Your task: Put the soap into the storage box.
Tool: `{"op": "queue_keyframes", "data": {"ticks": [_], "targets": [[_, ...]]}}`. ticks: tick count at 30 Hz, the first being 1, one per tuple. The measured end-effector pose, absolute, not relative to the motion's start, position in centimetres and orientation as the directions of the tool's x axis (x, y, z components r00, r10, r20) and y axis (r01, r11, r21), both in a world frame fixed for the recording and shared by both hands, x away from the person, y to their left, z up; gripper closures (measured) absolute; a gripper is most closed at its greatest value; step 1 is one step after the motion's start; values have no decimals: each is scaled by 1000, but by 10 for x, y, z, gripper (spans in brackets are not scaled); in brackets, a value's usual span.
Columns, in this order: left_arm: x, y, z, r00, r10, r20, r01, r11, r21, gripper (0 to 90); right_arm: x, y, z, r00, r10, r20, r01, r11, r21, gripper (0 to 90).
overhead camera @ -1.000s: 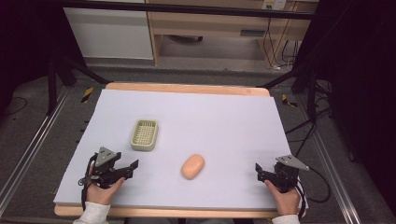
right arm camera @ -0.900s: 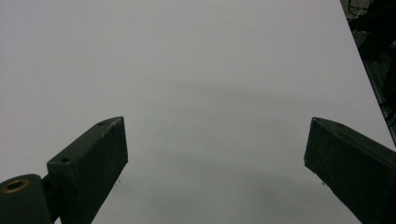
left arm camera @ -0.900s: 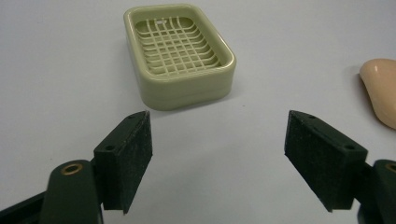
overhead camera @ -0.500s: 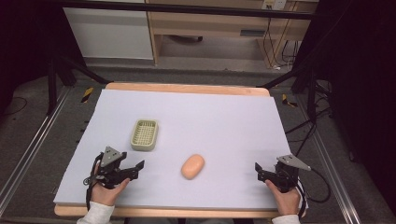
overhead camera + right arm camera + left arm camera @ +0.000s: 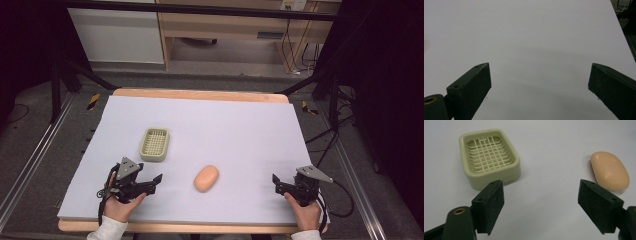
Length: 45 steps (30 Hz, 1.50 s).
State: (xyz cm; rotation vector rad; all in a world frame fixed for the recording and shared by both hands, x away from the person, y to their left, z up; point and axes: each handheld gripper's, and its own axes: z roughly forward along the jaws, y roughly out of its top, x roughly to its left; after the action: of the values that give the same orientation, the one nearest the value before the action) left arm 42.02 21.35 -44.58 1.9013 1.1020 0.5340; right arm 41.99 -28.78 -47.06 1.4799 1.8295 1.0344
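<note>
A peach bar of soap [image 5: 206, 178] lies on the white table sheet near the front middle. A pale green slotted soap dish [image 5: 154, 144] stands behind and to its left, with nothing in it. My left gripper [image 5: 156, 182] hovers at the front left, pointing right toward the soap; its jaws have just been opening and hold nothing. In the left gripper view the dish [image 5: 489, 157] is ahead on the left and the soap [image 5: 610, 171] ahead on the right, beyond the open gripper [image 5: 541, 205]. My right gripper [image 5: 276, 183] rests open at the front right, over the bare sheet [image 5: 531, 45].
The white sheet [image 5: 225, 125] covers a wooden table whose edge [image 5: 200, 95] shows at the back. Black stand legs [image 5: 75, 75] flank the table, and cables [image 5: 345, 195] trail off the right side. A cabinet and a shelf stand beyond.
My left gripper has shifted right, toward the soap, and its jaws stand wider apart. The right gripper, soap and dish have stayed put.
</note>
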Motion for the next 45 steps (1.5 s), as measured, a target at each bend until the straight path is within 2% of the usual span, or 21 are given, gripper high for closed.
{"op": "queue_keyframes", "data": {"ticks": [27, 45], "targets": [[421, 189, -439, 583, 811, -38, 483, -309, 819, 194, 419, -285, -471, -238, 970, 43, 541, 96, 836, 50], [431, 165, -418, 613, 790, -31, 453, -319, 833, 189, 418, -286, -469, -229, 972, 47, 538, 86, 838, 50]]}}
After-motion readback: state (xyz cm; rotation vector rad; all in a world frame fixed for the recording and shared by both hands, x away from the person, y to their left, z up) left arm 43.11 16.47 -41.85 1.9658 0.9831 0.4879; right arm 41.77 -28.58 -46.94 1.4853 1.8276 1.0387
